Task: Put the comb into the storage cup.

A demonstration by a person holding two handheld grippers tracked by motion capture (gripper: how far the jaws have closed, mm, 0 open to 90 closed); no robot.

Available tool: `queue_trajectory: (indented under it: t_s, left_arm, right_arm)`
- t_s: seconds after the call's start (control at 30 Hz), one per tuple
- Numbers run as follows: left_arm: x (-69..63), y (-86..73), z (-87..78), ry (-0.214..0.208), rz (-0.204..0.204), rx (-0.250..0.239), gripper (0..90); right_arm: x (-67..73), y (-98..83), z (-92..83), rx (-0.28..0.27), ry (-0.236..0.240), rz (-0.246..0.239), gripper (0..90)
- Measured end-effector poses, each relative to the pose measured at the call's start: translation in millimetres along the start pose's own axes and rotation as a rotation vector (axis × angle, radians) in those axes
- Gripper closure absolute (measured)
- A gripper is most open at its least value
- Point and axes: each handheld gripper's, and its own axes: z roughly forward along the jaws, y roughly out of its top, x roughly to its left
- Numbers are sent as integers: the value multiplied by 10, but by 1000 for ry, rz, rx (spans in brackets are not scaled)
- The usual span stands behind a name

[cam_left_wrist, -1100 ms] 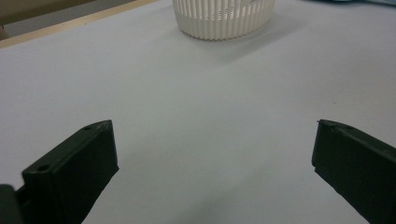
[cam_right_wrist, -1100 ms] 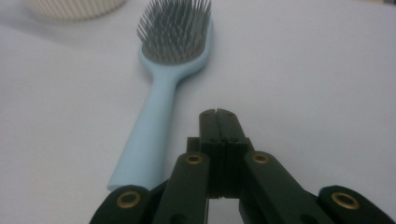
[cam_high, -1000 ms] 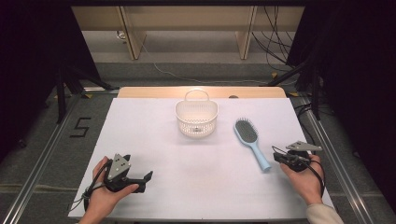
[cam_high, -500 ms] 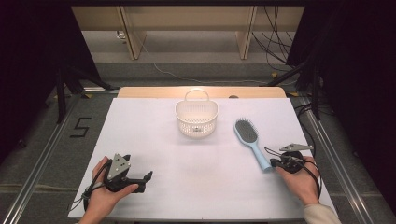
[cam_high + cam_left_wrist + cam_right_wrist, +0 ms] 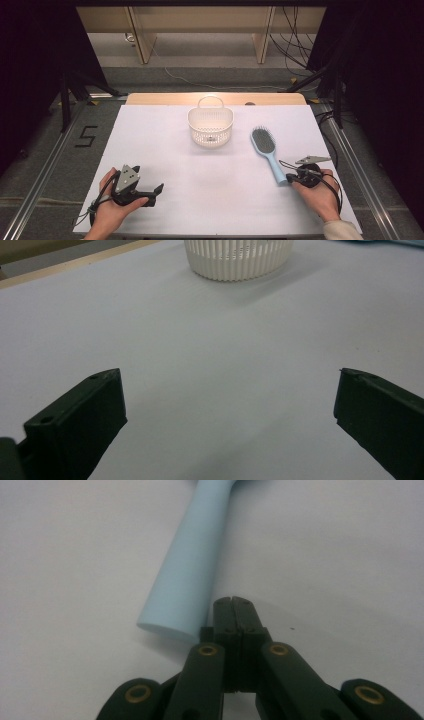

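Note:
A light blue hairbrush [image 5: 267,150] with dark bristles lies on the white table [image 5: 225,200], handle toward the person. In the right gripper view its handle [image 5: 187,575] ends just left of my right gripper [image 5: 233,601], whose jaws are shut together with nothing between them. In the high view the right gripper [image 5: 289,177] sits at the handle's near end. A white slotted basket [image 5: 210,128] stands at the back middle. My left gripper [image 5: 156,195] rests at the front left, and its jaws [image 5: 228,374] stand wide open over bare table, pointing toward the basket [image 5: 237,260].
The table's wooden far edge [image 5: 215,98] lies behind the basket. Metal rails [image 5: 45,175] run along both sides. Cables [image 5: 295,45] and furniture legs stand on the floor beyond. A "5" mark [image 5: 86,136] is on the floor at left.
The right hand has drawn toward the person and slightly left, bringing its shut jaws to the near end of the brush handle. The left hand has stayed put.

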Motion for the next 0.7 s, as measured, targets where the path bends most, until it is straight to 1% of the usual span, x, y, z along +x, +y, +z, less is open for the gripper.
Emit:
queue_trajectory:
  t_s: [0.03, 0.13, 0.17, 0.2, 0.27, 0.57, 0.7]
  left_arm:
    - [0, 0, 1, 0, -1, 0, 0]
    - [0, 1, 1, 0, 0, 0, 0]
    - [-1, 1, 0, -1, 2, 0, 0]
    - [-1, 1, 0, -1, 2, 0, 0]
    - [-1, 1, 1, -1, 1, 0, 0]
    - [-3, 2, 6, -2, 2, 1, 0]
    - [-2, 3, 6, -2, 1, 0, 0]
  right_arm:
    - [23, 5, 1, 4, 14, -7, 900]
    - [48, 7, 8, 4, 25, -12, 900]
    - [78, 12, 9, 9, 39, -13, 900]
    - [78, 12, 9, 9, 39, -13, 900]
    - [125, 21, 14, 14, 56, -22, 900]
    - [252, 53, 46, 24, 82, -54, 900]
    - [260, 59, 53, 28, 84, -51, 900]
